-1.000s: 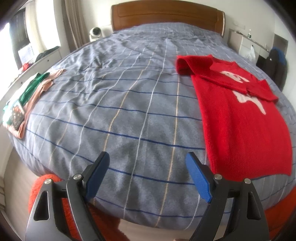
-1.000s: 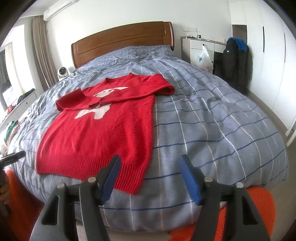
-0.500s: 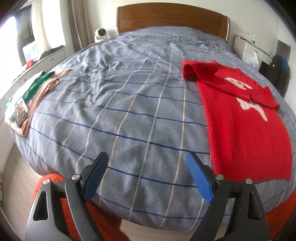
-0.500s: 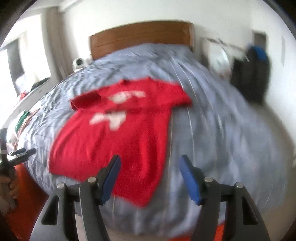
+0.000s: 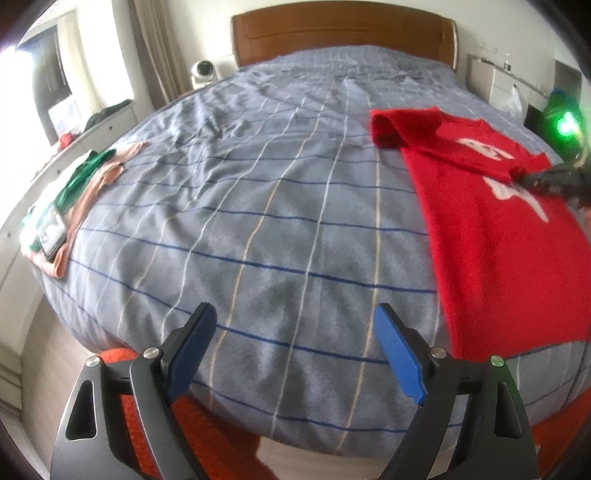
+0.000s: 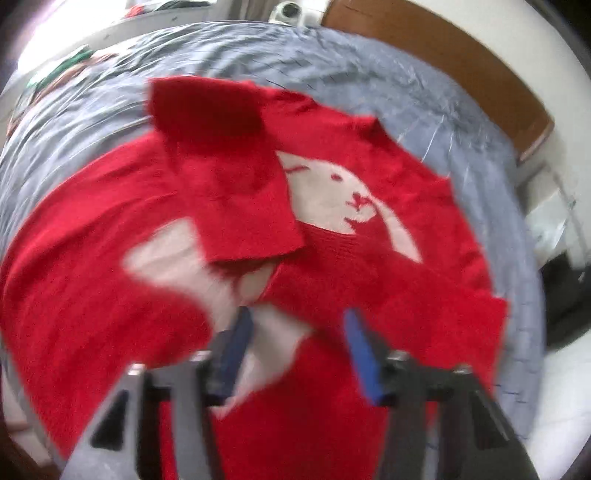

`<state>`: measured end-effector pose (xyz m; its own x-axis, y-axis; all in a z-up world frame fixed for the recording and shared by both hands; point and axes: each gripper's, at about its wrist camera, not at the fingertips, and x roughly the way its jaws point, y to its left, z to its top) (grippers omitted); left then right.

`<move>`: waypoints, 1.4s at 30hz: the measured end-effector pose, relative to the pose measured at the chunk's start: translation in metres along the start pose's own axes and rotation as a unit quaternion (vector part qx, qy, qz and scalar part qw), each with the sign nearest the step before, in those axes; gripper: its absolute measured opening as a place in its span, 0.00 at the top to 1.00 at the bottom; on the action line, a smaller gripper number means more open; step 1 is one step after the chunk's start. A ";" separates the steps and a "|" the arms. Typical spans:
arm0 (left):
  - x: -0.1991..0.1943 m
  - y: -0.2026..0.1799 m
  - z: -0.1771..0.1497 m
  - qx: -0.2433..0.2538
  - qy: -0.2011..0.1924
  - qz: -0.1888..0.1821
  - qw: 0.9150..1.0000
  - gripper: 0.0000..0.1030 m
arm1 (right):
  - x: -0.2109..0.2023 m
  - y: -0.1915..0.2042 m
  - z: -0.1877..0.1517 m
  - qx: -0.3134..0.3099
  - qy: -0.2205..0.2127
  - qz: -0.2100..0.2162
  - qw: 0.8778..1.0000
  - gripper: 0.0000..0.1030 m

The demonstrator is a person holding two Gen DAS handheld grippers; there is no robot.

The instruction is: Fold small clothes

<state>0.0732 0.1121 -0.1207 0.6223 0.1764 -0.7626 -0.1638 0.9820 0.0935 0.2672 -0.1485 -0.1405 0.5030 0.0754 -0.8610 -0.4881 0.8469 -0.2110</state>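
Observation:
A red knit sweater with a white rabbit motif lies flat on the bed, both sleeves folded across its chest. My left gripper is open and empty over the bed's near edge, left of the sweater. My right gripper is open and empty, close above the middle of the sweater, just below the folded sleeve cuffs. The right gripper also shows in the left wrist view reaching over the sweater from the right. The right wrist view is motion-blurred.
The bed has a grey-blue checked duvet and a wooden headboard. A pile of folded clothes sits at the bed's left edge. An orange rug lies below. A white cabinet stands at the right.
My right gripper has swung forward over the sweater and now hovers close above its chest. My left gripper has drifted slightly and stays open at the bed's edge.

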 end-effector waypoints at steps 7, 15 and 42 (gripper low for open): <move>0.008 0.008 0.002 -0.026 0.016 -0.015 0.999 0.15 | -0.091 -0.175 -0.079 0.268 -0.098 -0.089 0.954 0.97; 0.012 -0.004 0.000 -0.016 0.024 -0.005 1.000 0.15 | -0.139 -0.305 -0.235 0.463 -0.061 -0.161 0.870 0.97; 0.008 -0.016 -0.005 0.023 0.015 0.019 0.999 0.15 | -0.102 -0.312 -0.340 0.673 -0.058 -0.082 0.733 0.98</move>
<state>0.0765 0.0972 -0.1316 0.5924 0.2125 -0.7771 -0.1513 0.9768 0.1518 0.1258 -0.5995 -0.1442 0.5723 -0.1074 -0.8130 0.6920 0.5952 0.4085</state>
